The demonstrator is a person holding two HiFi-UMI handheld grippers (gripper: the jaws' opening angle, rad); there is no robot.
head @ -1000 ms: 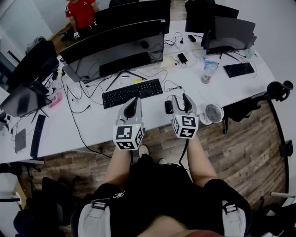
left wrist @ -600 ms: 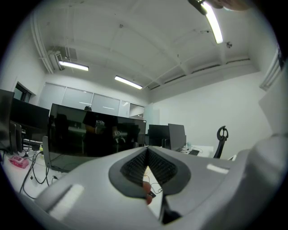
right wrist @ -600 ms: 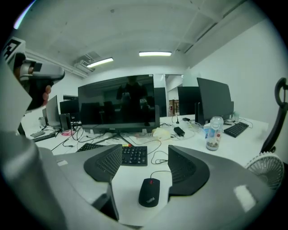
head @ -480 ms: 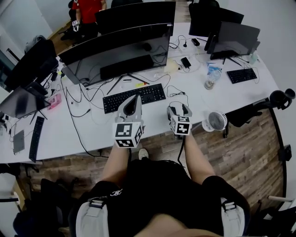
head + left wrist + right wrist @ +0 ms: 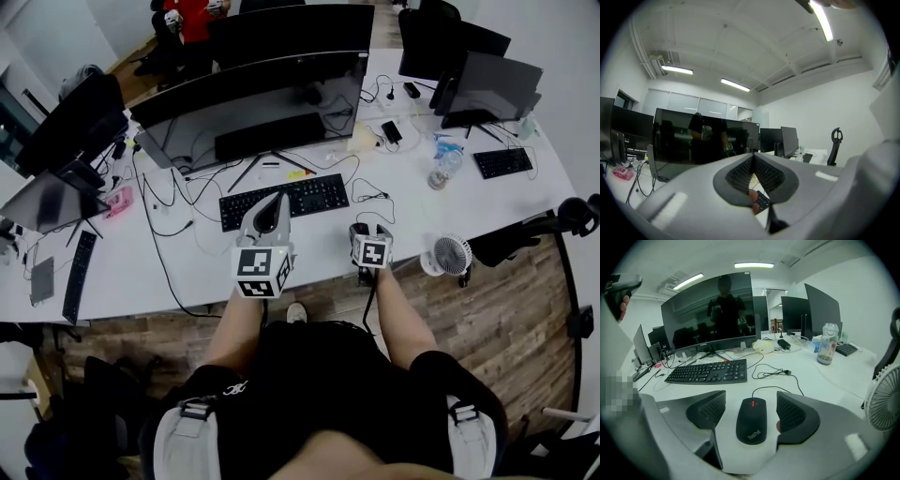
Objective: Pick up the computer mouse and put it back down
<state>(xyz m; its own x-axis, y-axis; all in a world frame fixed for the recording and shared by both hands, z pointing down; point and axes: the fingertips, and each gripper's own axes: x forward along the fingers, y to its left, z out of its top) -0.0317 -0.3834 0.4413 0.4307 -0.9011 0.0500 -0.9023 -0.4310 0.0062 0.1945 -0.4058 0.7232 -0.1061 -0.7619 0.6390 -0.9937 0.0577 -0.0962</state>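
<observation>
— What carries it all?
— A white table (image 5: 187, 253) in an office, with a wood floor (image 5: 487, 309) along its front edge where the person stands.

— And the mouse?
— The mouse (image 5: 751, 420) lies flat on the table close to that front edge, to the right of the keyboard (image 5: 284, 200). The right claw (image 5: 751, 409) straddles it. Its jaws are opening, and the pads stand clear of the mouse on both sides.

— The other claw?
— The left claw (image 5: 270, 217) is pressed together with nothing in it, and is held over the table in front of the keyboard.

— Room to move?
— There is bare table to the left of the mouse and just ahead of it.

— What crowds it?
— The mouse's cable (image 5: 780, 373) loops away towards the back. A small fan (image 5: 450, 255) sits at the front edge to the right. A bottle (image 5: 444, 167) stands farther back, and a wide monitor (image 5: 253, 103) stands behind the keyboard.
</observation>
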